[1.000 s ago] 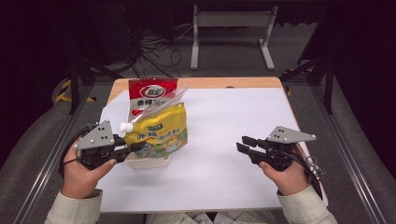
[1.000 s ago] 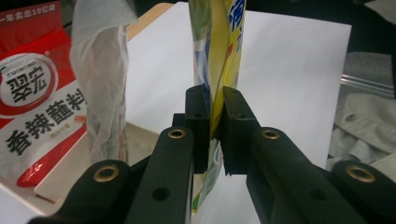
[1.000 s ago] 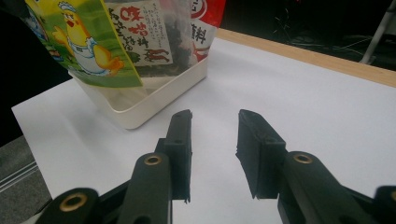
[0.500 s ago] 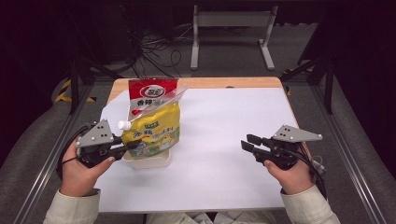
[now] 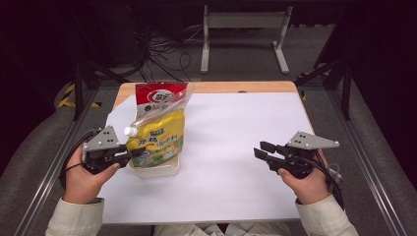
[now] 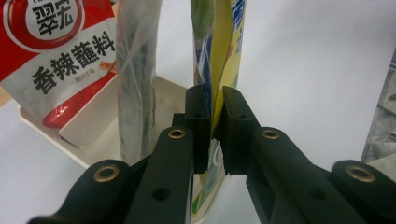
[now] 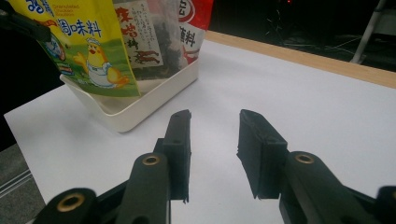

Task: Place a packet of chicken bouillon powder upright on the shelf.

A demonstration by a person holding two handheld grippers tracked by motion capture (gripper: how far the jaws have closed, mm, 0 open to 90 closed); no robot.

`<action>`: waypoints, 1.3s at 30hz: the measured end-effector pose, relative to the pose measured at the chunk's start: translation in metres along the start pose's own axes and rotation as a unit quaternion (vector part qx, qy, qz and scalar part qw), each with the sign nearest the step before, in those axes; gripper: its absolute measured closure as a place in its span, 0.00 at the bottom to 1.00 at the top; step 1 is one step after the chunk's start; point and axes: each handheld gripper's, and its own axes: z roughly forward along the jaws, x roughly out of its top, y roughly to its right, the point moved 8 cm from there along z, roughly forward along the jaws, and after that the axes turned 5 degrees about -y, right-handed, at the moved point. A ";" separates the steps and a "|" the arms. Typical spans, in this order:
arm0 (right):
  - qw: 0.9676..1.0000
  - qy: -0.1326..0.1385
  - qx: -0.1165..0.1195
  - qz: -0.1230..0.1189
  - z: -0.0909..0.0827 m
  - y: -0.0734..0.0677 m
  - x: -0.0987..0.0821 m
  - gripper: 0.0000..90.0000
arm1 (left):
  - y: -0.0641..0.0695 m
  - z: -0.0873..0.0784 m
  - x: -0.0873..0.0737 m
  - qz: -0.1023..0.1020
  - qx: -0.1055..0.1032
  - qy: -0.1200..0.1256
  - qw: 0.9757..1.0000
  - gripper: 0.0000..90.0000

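I'm seeing cream sleeves showing at both wrists | left gripper (image 5: pixel 129 156): black body, grey three-cornered plate, brass-ringed pivots, black cable trailing | right gripper (image 5: pixel 261 150): matching black jaws, grey plate, screw holes showing in pads

Wood table (image 5: pixel 216 87) w/ white sheet (image 5: pixel 236 147) on top; cream tray (image 5: pixel 157 171) sits near left edge.

Left gripper (image 5: pixel 129 156) fingers (image 6: pixel 198 122) pinched close together; right gripper (image 5: pixel 261 151) fingers (image 7: pixel 180 140) apart, level, low over the table.
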 end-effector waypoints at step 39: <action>1.000 -0.004 0.001 0.004 0.002 0.002 -0.002 0.69 | -0.019 0.028 -0.029 -0.051 -0.021 -0.058 0.997 0.92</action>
